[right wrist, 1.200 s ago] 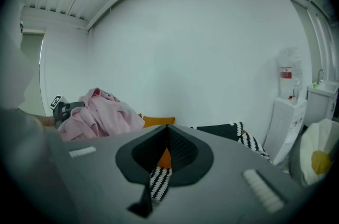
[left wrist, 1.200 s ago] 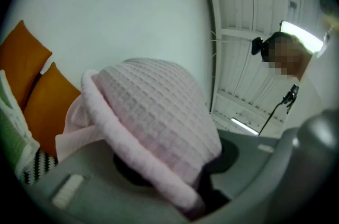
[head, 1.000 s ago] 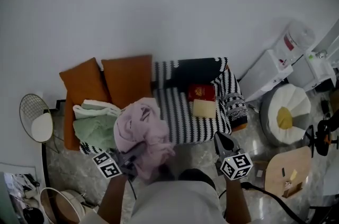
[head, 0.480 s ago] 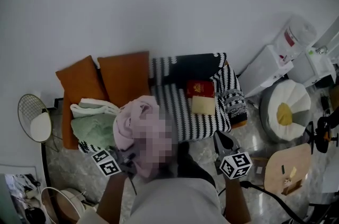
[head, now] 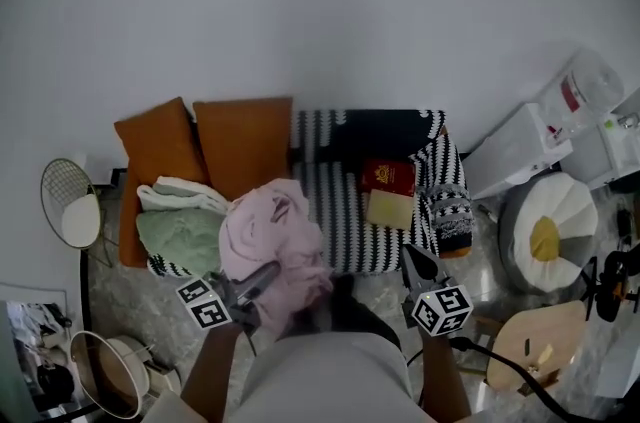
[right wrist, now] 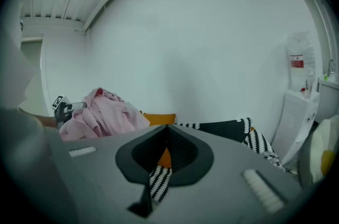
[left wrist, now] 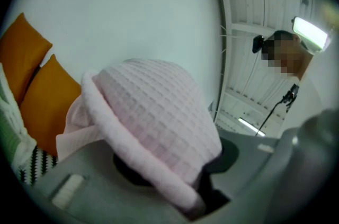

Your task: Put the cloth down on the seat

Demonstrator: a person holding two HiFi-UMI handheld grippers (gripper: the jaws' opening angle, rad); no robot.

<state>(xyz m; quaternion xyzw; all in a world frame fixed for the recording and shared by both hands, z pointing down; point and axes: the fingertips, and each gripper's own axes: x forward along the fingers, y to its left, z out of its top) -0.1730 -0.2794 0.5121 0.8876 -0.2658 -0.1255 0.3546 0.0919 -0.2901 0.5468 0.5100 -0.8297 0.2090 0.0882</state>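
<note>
Pink waffle-weave cloth (head: 272, 236) hangs bunched from the left gripper (head: 260, 281), whose jaws are clamped on a thick fold. Its bulk rises at twelve o'clock from those jaws, seemingly over the front edge of the black-and-white striped seat (head: 345, 211). The right gripper (head: 418, 263), at three o'clock from the cloth, has its jaws together on nothing. Only the left gripper view shows the pinch; only the head view shows bare stripes at two o'clock.

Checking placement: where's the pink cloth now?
Head view, left of centre: pink cloth held in the left gripper over the seat's front edge, right of the green towel.
</note>
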